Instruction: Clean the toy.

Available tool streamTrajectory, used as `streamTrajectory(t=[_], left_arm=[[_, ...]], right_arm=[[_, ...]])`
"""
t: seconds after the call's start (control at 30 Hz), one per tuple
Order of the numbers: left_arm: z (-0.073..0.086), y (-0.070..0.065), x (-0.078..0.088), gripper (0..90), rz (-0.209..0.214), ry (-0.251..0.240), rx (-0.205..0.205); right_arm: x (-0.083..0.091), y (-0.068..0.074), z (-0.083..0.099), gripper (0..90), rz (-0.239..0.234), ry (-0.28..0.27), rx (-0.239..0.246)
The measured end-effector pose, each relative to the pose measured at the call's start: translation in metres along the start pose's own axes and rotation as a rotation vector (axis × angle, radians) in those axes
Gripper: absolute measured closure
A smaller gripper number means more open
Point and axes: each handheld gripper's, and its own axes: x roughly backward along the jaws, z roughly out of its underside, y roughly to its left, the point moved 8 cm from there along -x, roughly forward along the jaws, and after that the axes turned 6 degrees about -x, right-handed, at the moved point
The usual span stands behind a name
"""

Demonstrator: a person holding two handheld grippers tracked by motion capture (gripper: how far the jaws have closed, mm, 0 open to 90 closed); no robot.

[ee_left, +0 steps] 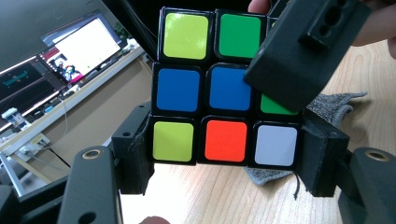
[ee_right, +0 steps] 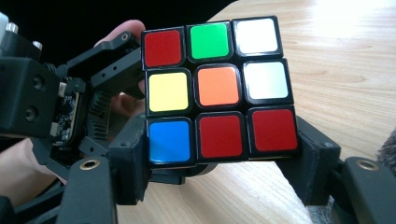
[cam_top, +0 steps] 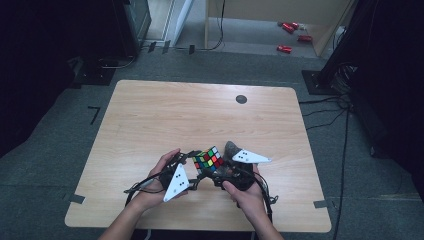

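Right now the puzzle cube (cam_top: 209,160) hangs just above the near part of the desk (cam_top: 150,115), caught between both grippers. The left gripper (ee_left: 224,144) has its jaws clamped on the bottom row, and the right gripper (ee_right: 222,142) pinches a bottom row too. Every face I can see is mixed in colour, so solving looks far from done and most turns remain. From the left gripper view a grey cloth (ee_left: 334,105) lies on the desk behind the cube, with lit screens (ee_left: 79,53) farther off. From the high view red objects (cam_top: 290,36) lie on the floor beyond.
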Motion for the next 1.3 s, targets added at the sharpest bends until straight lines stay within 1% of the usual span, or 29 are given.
streamTrajectory(t=[0.07,0.1,0.17,0.23,0.3,0.37,0.4,0.47,0.53,0.6,0.63,0.7,0.73,0.8,0.87,0.9,1.0,1.07,1.1,1.13,1.17,1.23,1.3], left_arm=[[0.000,0.001,0.000,34.1,0.004,0.001,0.010],[0.001,0.001,0.000,34.2,0.001,0.006,0.006],[0.003,0.002,0.000,34.3,-0.001,0.016,0.014],[0.003,0.004,0.001,34.5,-0.006,0.014,0.017],[0.002,0.004,0.001,34.6,0.001,0.000,0.028],[0.000,0.002,0.001,34.6,0.005,-0.006,0.021],[0.000,0.001,0.001,34.6,0.005,-0.004,0.013],[0.001,0.001,0.001,34.5,0.003,0.001,0.006],[0.001,0.001,0.001,34.5,0.004,0.001,0.012],[0.002,0.001,0.000,34.2,-0.004,0.016,0.014],[0.002,0.000,-0.001,33.9,-0.002,0.020,0.026],[0.002,0.000,-0.001,33.7,-0.005,0.021,0.029],[0.001,0.000,-0.001,33.8,-0.005,0.018,0.035],[0.001,0.001,0.000,34.0,-0.008,0.018,0.031],[0.000,0.002,0.000,34.4,-0.011,0.017,0.038],[0.000,0.003,0.001,34.5,-0.011,0.022,0.042],[0.004,0.008,0.002,34.6,-0.011,0.034,0.096],[0.008,0.013,0.004,34.7,-0.017,0.053,0.134],[0.010,0.016,0.005,34.7,-0.016,0.061,0.159],[0.011,0.019,0.006,34.7,-0.011,0.061,0.204],[0.012,0.021,0.007,34.7,-0.009,0.066,0.225],[0.014,0.025,0.008,34.7,-0.005,0.078,0.279],[0.016,0.028,0.010,34.7,0.004,0.104,0.323]], right_arm=[[0.000,-0.001,0.000,33.7,-0.006,0.001,-0.016],[0.000,-0.002,-0.001,32.7,-0.008,-0.004,-0.020],[0.001,-0.003,-0.003,29.5,0.003,-0.017,-0.029],[0.004,-0.005,-0.005,27.9,0.008,-0.029,-0.034],[0.005,-0.007,-0.007,27.5,-0.008,-0.039,-0.048],[0.006,-0.006,-0.007,29.0,-0.027,-0.033,-0.066],[0.005,-0.005,-0.006,31.9,-0.038,-0.030,-0.065],[0.005,-0.005,-0.005,32.3,-0.026,-0.023,-0.066],[0.006,-0.004,-0.005,33.0,-0.029,-0.022,-0.076],[0.006,-0.004,-0.005,34.5,-0.020,-0.019,-0.084],[0.006,-0.004,-0.004,34.5,-0.012,-0.015,-0.096],[0.005,-0.004,-0.004,34.5,-0.010,-0.015,-0.113],[0.005,-0.004,-0.004,34.5,-0.011,-0.016,-0.112],[0.005,-0.004,-0.004,34.4,-0.018,-0.016,-0.114],[0.005,-0.005,-0.006,34.0,-0.026,-0.023,-0.105],[0.006,-0.005,-0.007,32.8,-0.025,-0.028,-0.093],[0.007,-0.007,-0.009,25.0,0.012,-0.043,-0.035],[0.009,-0.009,-0.011,23.5,0.027,-0.060,-0.001],[0.011,-0.010,-0.012,22.6,0.040,-0.066,0.017],[0.012,-0.013,-0.013,23.4,0.059,-0.074,0.041],[0.014,-0.016,-0.014,25.5,0.090,-0.081,0.076],[0.016,-0.021,-0.016,28.7,0.112,-0.085,0.114],[0.019,-0.028,-0.017,29.3,0.141,-0.093,0.144]])
